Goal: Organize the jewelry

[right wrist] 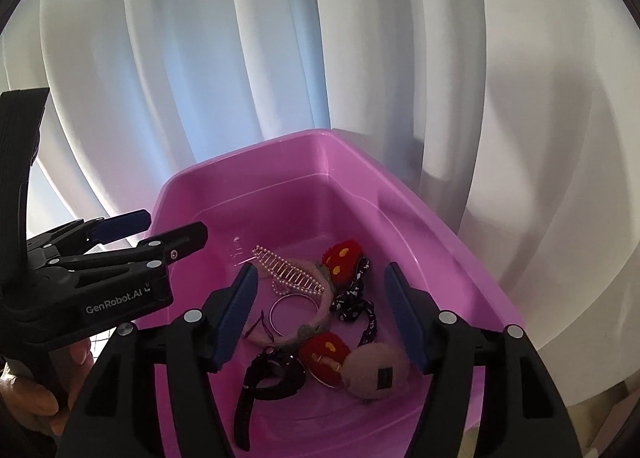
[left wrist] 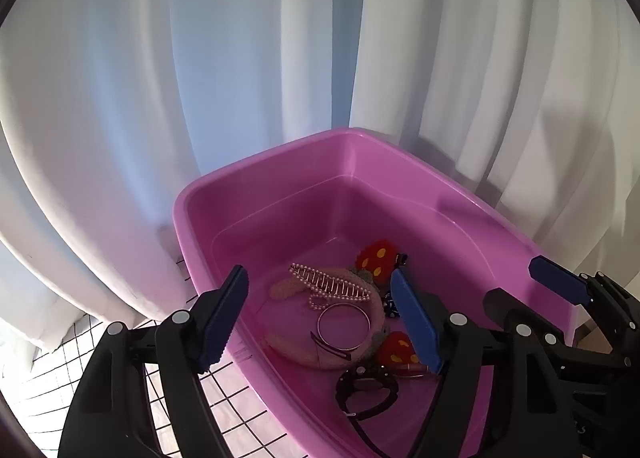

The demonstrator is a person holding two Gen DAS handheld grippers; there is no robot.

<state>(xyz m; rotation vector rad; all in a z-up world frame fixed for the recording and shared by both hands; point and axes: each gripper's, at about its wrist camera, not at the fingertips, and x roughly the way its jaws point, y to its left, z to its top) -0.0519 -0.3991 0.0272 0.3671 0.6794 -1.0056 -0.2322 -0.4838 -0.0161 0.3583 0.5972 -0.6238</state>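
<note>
Inside pink tub (right wrist: 460,242): two red pompoms (right wrist: 344,260).

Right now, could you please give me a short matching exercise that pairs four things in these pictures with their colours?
Things:
1. tub
2. watch
3. pearl hair clip
4. pompom

Colours:
A. black
B. red with yellow spots
C. pink
D. gold teeth, pale beads

Pairs: 1-C, 2-A, 3-D, 4-B
</note>
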